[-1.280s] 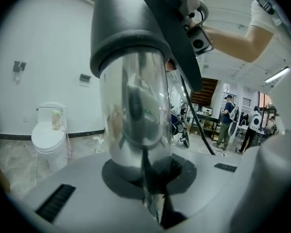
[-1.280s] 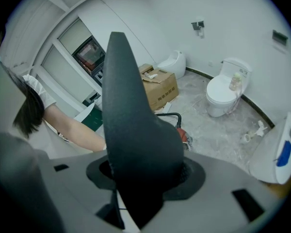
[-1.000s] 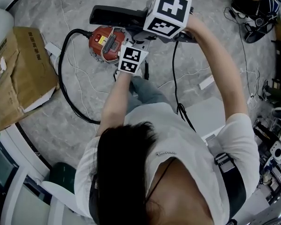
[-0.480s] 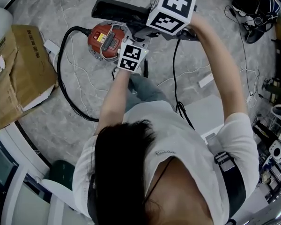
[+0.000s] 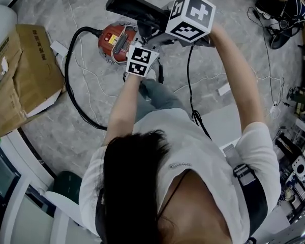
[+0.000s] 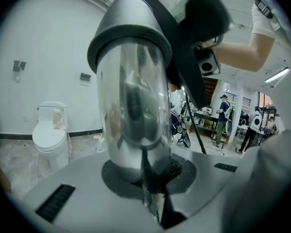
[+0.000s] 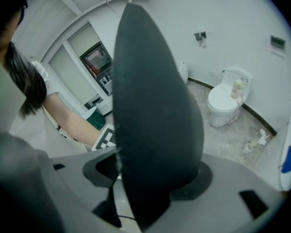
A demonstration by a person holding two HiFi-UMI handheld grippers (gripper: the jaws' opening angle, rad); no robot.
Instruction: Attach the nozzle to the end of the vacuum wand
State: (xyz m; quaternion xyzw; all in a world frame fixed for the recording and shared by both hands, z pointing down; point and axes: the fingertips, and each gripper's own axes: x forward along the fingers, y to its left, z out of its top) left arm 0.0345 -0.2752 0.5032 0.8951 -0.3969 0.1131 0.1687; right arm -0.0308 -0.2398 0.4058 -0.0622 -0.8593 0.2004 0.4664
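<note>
In the head view the black nozzle (image 5: 134, 6) juts up and left from under my right gripper (image 5: 190, 17), above the red vacuum body (image 5: 117, 38). My left gripper (image 5: 141, 64) sits just below it. The left gripper view shows a shiny silver wand (image 6: 131, 96) with a dark collar, upright between the jaws, and my left gripper (image 6: 145, 178) is shut on it. In the right gripper view the black nozzle (image 7: 155, 106) fills the space between the jaws. My right gripper (image 7: 150, 183) has just been opening, and a dark gap shows at the nozzle's left side.
A black hose (image 5: 71, 85) loops from the vacuum across the marble floor. A cardboard box (image 5: 20, 75) lies at the left, and thin white cables trail over the floor. Bags (image 5: 277, 9) sit at the top right. A white toilet (image 7: 228, 101) stands by the wall.
The nozzle has swung from lying nearly level to slanting up-left in the head view. The right gripper's marker cube has turned and shifted slightly right. The left gripper has stayed put.
</note>
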